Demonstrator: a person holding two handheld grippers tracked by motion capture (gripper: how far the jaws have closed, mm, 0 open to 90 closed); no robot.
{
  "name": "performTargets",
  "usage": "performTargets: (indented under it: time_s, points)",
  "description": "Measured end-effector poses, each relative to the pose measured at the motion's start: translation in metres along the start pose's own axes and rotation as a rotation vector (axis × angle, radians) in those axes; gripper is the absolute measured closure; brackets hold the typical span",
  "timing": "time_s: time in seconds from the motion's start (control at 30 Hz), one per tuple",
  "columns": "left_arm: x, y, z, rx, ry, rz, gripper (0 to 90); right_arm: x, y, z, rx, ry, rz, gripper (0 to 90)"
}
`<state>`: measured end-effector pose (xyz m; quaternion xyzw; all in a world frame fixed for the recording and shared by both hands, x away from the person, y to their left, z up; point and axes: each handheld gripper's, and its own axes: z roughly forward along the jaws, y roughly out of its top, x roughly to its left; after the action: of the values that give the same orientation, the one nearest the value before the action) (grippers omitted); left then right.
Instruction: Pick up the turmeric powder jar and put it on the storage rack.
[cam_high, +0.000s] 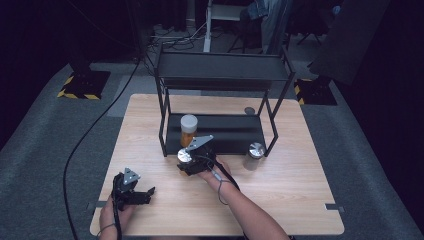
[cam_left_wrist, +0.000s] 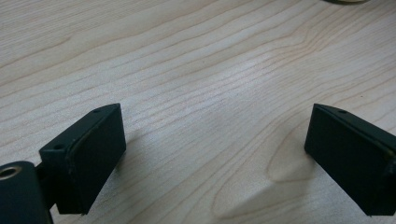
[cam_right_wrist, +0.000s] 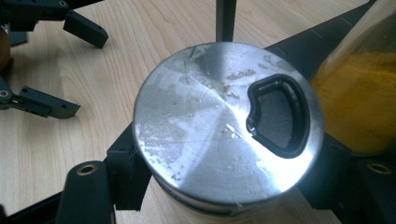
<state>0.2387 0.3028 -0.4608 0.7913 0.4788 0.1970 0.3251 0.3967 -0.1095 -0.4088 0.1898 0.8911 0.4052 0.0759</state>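
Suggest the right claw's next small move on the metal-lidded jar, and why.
Probably lift it straight up a little: the right claw is shut on the metal-lidded jar, which stands on the table close to the rack's post and the orange-filled jar.

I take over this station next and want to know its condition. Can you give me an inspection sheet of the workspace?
Surface: light wooden table, bare apart from the items below.
Job's things: metal-lidded jar clamped in the right gripper in front of the black shelf rack; its lid has a shaker opening.
Clutter: a jar of orange powder on the rack's lower shelf; a second metal-lidded jar by the rack's right leg.
Grippers: right shut on the jar; left gripper open, nothing between its jaws, low over the table.
Cables: black cable trailing across the floor at left.
Surroundings: grey carpet, dark room, hazard-striped stand bases.
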Motion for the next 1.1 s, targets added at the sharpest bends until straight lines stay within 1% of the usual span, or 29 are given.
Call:
performTargets:
  time_s: [0.07,0.23,0.5,0.77,0.9,0.97,1.1]
  points:
    - [0.000,0.000,0.000,0.000,0.000,0.000,5.5,0.002,0.002,-0.001,0.006,-0.008,-0.011,31.6]
    - [0.000,0.000,0.000,0.000,0.000,0.000,5.5,0.004,0.006,-0.003,0.011,-0.019,-0.019,31.8]
    - [0.000,0.000,0.000,-0.001,0.000,0.000,5.5,0.005,0.016,-0.019,0.004,-0.031,-0.045,31.8]
    - [0.000,0.000,0.000,0.001,0.000,0.000,5.5,0.004,0.025,-0.036,-0.006,-0.050,-0.049,31.9]
    - [0.000,0.000,0.000,0.000,0.001,-0.003,5.5,0.002,0.030,-0.046,-0.013,-0.056,-0.033,31.9]
    - [0.000,0.000,0.000,0.000,0.001,-0.003,5.5,0.002,0.031,-0.049,-0.016,-0.068,-0.032,31.9]
    - [0.000,0.000,0.000,-0.001,0.001,-0.004,5.5,-0.002,0.034,-0.058,-0.024,-0.077,-0.014,32.0]
